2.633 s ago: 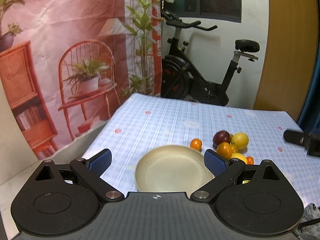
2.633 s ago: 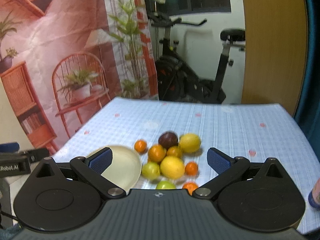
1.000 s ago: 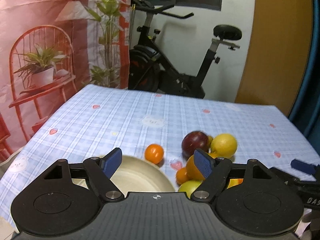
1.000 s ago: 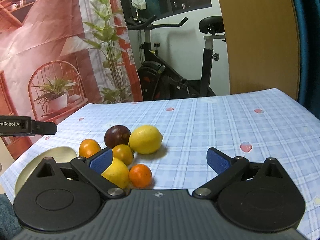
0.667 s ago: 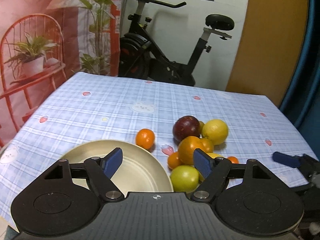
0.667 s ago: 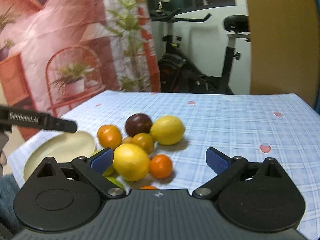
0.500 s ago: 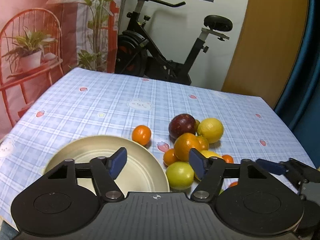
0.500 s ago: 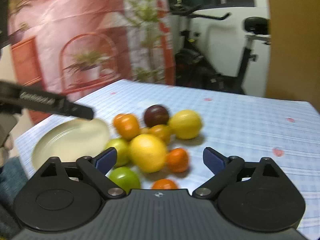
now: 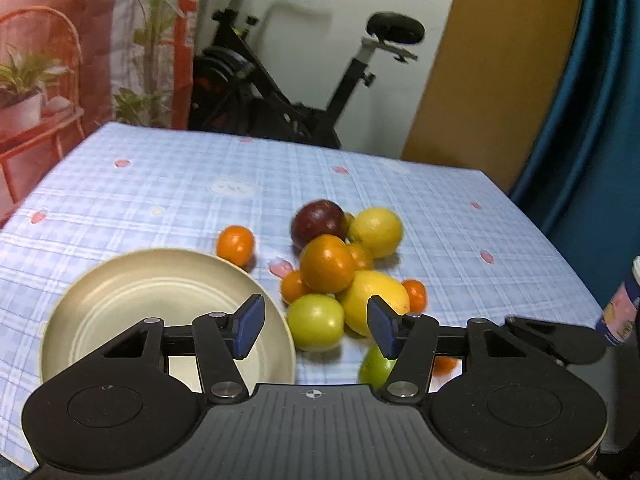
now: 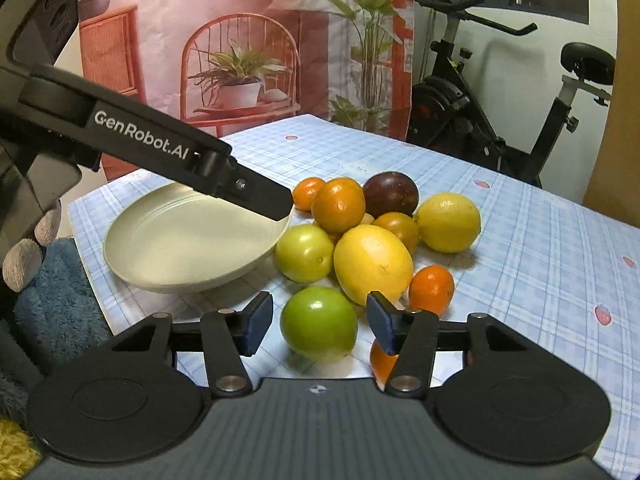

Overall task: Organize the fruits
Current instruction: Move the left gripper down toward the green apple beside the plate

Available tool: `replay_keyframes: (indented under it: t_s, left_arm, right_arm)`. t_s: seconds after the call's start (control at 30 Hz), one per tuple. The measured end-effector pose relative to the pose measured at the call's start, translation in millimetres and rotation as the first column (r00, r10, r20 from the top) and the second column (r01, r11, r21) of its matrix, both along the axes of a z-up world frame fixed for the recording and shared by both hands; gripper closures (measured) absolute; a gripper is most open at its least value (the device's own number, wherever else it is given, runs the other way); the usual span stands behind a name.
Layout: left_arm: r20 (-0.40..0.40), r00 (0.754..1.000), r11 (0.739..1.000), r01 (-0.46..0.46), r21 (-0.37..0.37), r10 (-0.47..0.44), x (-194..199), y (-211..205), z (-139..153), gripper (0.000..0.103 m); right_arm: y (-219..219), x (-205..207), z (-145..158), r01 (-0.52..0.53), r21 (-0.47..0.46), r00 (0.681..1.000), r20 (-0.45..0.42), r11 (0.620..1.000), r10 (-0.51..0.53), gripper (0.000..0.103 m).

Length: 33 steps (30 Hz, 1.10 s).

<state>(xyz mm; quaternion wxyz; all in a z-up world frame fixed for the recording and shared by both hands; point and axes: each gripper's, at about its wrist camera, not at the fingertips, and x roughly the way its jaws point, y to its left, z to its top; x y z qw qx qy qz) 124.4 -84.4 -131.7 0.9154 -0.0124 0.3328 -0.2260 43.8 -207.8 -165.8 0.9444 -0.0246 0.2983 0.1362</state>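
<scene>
Two grippers hang low over a heap of fruit on the blue checked tablecloth [image 9: 160,184]. The right gripper [image 10: 316,322] has just been narrowing its jaws, and a green apple [image 10: 319,323] sits between the blue pads; a sliver of cloth shows on either side of it, so nothing is clamped yet. The left gripper [image 9: 314,322] has also been closing and stands half open, with a yellow-green apple [image 9: 315,322] seen beyond its gap but not gripped. Just left of the heap lies the cream plate [image 10: 160,248], bare inside. The pile itself is packed tight: a big lemon [image 10: 373,264], a second lemon [image 10: 448,222], a dark plum [image 10: 391,194], an orange [image 10: 338,205] and several small tangerines touching one another. One tangerine [image 9: 235,245] sits apart by the plate's far rim. An exercise bike [image 9: 280,92] stands behind the table.
</scene>
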Motion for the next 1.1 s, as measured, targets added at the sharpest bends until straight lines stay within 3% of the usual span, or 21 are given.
replay_keyframes:
  t_s: [0.17, 0.57, 0.9, 1.03, 1.1]
  left_arm:
    - [0.071, 0.997, 1.0, 0.021, -0.004, -0.02, -7, -6, 4, 0.043]
    - [-0.074, 0.996, 0.998, 0.06, 0.031, -0.058, 5, -10, -11, 0.043]
    - [-0.089, 0.98, 0.981, 0.185, 0.05, -0.18, -3, -26, -16, 0.043]
    - [-0.12, 0.974, 0.98, 0.198, 0.017, -0.194, -1, -24, -20, 0.058]
    - [-0.13, 0.97, 0.978, 0.207, 0.007, -0.204, -1, -24, -21, 0.059]
  right_arm:
    - [1, -2, 0, -0.006, 0.003, 1.0, -0.015, 1.0, 0.006, 0.05]
    - [6, 0, -5, -0.009, -0.019, 0.999, -0.042, 1.0, 0.008, 0.05]
    - [7, -3, -4, -0.021, 0.004, 0.999, -0.026, 1.0, 0.021, 0.05]
    - [6, -3, -4, -0.02, 0.012, 0.999, -0.026, 1.0, 0.02, 0.05]
    - [7, -3, -3, -0.022, 0.013, 0.999, -0.024, 1.0, 0.022, 0.05]
